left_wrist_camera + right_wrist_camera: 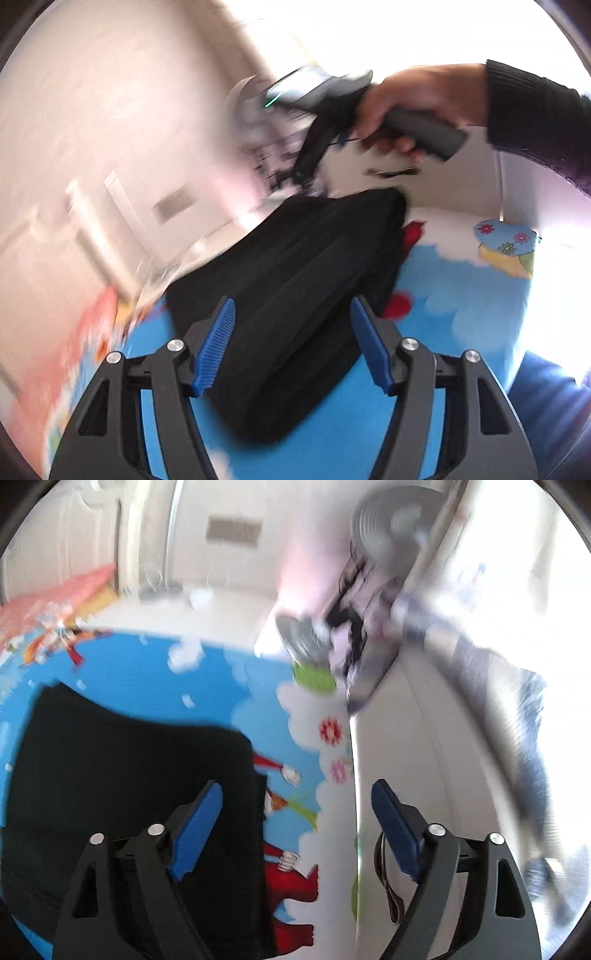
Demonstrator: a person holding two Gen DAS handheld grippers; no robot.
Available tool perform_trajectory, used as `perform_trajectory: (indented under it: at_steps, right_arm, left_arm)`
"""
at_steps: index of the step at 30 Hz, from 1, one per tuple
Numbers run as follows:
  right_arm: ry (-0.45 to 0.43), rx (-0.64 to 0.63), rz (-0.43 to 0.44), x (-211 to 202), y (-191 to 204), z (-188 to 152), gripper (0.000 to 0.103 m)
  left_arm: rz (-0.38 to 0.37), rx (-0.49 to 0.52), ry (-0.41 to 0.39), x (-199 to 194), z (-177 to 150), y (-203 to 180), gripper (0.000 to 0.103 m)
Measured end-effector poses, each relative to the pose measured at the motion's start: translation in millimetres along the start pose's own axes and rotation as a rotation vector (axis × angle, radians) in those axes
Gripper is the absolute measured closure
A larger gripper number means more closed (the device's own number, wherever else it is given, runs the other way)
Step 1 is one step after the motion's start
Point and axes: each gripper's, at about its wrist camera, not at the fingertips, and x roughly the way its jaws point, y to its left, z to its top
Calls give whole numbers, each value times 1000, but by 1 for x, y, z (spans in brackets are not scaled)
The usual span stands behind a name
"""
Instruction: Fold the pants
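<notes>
The black pants [295,295] lie folded into a compact bundle on a blue cartoon play mat [461,314]. My left gripper [291,314] is open and empty, its blue pads spread above the bundle's near end. In the left wrist view a hand holds the right gripper tool [314,147] above the bundle's far end, blurred. In the right wrist view the pants [129,775] fill the lower left. My right gripper [295,797] is open and empty above the pants' right edge and the mat [147,675].
The mat's right edge [352,775] meets a pale floor [424,775]. A grey fan [391,524] and blurred clutter stand at the back right. A pink item [55,594] lies at the far left. White doors and wall [92,129] are behind.
</notes>
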Motion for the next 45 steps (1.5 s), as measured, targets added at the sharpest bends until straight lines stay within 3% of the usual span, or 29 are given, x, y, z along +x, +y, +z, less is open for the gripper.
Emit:
perform_trajectory:
  at_steps: [2, 4, 8, 9, 11, 13, 15, 17, 19, 25, 28, 30, 32, 33, 34, 36, 38, 41, 43, 45]
  right_arm:
    - [-18, -10, 139, -14, 18, 8, 20]
    - [-4, -70, 266, -17, 57, 17, 21]
    - [83, -231, 364, 6, 147, 31, 27]
    - [98, -259, 378, 9, 162, 32, 31]
    - [136, -307, 391, 22, 194, 38, 34]
    - [168, -346, 388, 34, 218, 41, 37]
    - [196, -381, 343, 50, 232, 41, 43]
    - [231, -398, 307, 68, 242, 37, 45]
    - [234, -363, 326, 73, 240, 35, 45]
    - [191, -322, 295, 72, 241, 33, 45]
    - [149, -311, 291, 71, 242, 29, 43]
    - [120, -278, 349, 66, 232, 31, 43]
    - [62, -191, 350, 50, 205, 38, 42]
    - [40, -159, 338, 43, 193, 39, 31]
    - [9, -102, 318, 28, 170, 36, 25]
    - [-18, -55, 285, 9, 143, 24, 24]
    - [-58, -44, 218, -12, 116, 0, 18]
    - [-69, -21, 128, -25, 94, -37, 16]
    - [-62, -20, 99, -21, 90, -56, 15]
    - [0, -34, 63, -1, 94, -78, 15]
  left_arm:
    - [-3, -88, 63, -11, -20, 22, 43]
    - [-27, -122, 93, -14, -39, 30, 58]
    - [-54, -123, 88, -10, -40, 34, 60]
    - [-54, -121, 100, -20, -52, 23, 66]
    - [-57, -106, 118, -13, -61, 20, 76]
    - [-45, -52, 131, -5, -57, 20, 95]
    - [-41, 3, 131, -2, -54, 15, 99]
    - [14, 189, 126, -6, -56, -7, 100]
    - [35, 346, 150, -4, -69, -33, 101]
    - [70, 388, 161, 1, -75, -44, 101]
    - [71, 345, 183, 6, -81, -38, 101]
    - [80, 322, 177, 5, -80, -37, 98]
    - [36, 266, 167, -3, -76, -31, 86]
    - [9, 242, 156, -9, -75, -28, 72]
    - [-11, 217, 142, -16, -72, -23, 71]
    - [-33, 102, 111, -33, -66, -3, 71]
    - [-59, -137, 101, -42, -62, 43, 71]
    - [-103, -432, 139, -22, -64, 109, 77]
    - [-124, -526, 143, -3, -59, 137, 82]
    - [-138, -568, 137, 22, -47, 157, 83]
